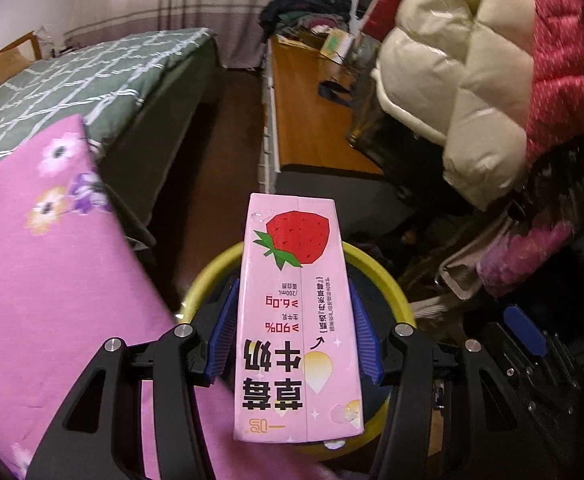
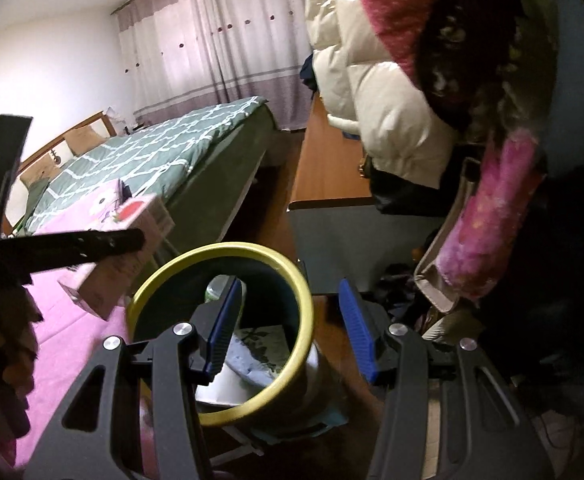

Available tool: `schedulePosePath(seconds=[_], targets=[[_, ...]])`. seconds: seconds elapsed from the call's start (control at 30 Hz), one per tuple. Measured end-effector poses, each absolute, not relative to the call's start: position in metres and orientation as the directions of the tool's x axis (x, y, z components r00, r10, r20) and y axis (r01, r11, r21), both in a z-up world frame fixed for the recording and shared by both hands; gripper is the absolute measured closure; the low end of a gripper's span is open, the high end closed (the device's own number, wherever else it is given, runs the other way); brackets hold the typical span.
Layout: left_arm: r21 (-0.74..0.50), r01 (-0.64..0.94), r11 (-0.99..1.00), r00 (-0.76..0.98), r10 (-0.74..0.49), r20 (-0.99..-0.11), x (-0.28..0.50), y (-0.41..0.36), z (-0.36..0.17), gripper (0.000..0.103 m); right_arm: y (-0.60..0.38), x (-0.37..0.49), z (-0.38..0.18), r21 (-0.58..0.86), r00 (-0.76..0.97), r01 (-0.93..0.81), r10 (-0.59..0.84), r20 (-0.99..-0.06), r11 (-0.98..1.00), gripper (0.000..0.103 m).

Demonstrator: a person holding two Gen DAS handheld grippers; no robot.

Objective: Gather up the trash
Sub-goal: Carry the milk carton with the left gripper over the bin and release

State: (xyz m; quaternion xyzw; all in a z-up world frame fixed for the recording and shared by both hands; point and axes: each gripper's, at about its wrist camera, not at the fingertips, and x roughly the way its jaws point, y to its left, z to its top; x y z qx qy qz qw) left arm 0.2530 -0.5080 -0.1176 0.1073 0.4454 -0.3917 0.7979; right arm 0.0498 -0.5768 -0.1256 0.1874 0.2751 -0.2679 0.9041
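Observation:
My left gripper (image 1: 294, 320) is shut on a pink strawberry milk carton (image 1: 296, 320), held lengthwise above the yellow-rimmed trash bin (image 1: 388, 284). In the right wrist view the same carton (image 2: 119, 256) hangs to the left of the bin (image 2: 292, 280), in the left gripper's black fingers (image 2: 91, 244). My right gripper (image 2: 287, 320) is open and empty just above the bin's rim. Inside the bin lie papers and a bluish wrapper (image 2: 251, 356).
A pink floral bedspread (image 1: 51, 248) lies at the left. A green quilted bed (image 2: 163, 148) stands behind. A wooden desk (image 1: 308, 120) stands ahead. Puffy white and pink jackets (image 1: 472, 80) hang at the right, over dark clutter on the floor.

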Motion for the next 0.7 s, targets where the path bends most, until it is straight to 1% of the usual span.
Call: schedulePosePath(seconds=[0.17, 0.23, 0.27, 0.33, 0.43, 0.47, 0.57, 0.7], targets=[[-0.165, 0.729, 0.664, 0.278, -0.508, -0.815, 0.246, -0.535, -0.133, 0.049, -0.584, 0.047, -0.127, 0.185, 0.695, 0.599, -0.392, -0.603, 0.779, 0.05], [-0.14, 0.717, 0.683, 0.302, -0.485, -0.821, 0.247, -0.538, -0.137, 0.029, -0.585, 0.045, -0.128, 0.178, 0.689, 0.607, -0.401, -0.604, 0.775, 0.05], [-0.131, 0.709, 0.693, 0.318, -0.48, -0.818, 0.247, -0.536, -0.137, 0.017, -0.585, 0.045, -0.127, 0.176, 0.687, 0.609, -0.403, -0.605, 0.773, 0.05], [-0.13, 0.698, 0.704, 0.334, -0.481, -0.811, 0.249, -0.528, -0.134, 0.015, -0.586, 0.044, -0.126, 0.177, 0.686, 0.612, -0.406, -0.604, 0.771, 0.05], [-0.162, 0.667, 0.728, 0.345, -0.494, -0.798, 0.254, -0.501, -0.124, 0.013, -0.585, 0.042, -0.127, 0.179, 0.686, 0.611, -0.403, -0.606, 0.771, 0.05], [-0.166, 0.658, 0.734, 0.356, -0.498, -0.791, 0.255, -0.491, -0.119, 0.01, -0.583, 0.042, -0.127, 0.178, 0.687, 0.608, -0.4, -0.607, 0.774, 0.05], [-0.148, 0.628, 0.764, 0.427, -0.497, -0.755, 0.25, -0.446, -0.099, 0.005, -0.576, 0.043, -0.127, 0.176, 0.691, 0.594, -0.386, -0.611, 0.785, 0.05], [-0.113, 0.574, 0.811, 0.53, -0.473, -0.704, 0.236, -0.372, -0.076, 0.005, -0.561, 0.045, -0.123, 0.177, 0.706, 0.56, -0.354, -0.613, 0.81, 0.049]])
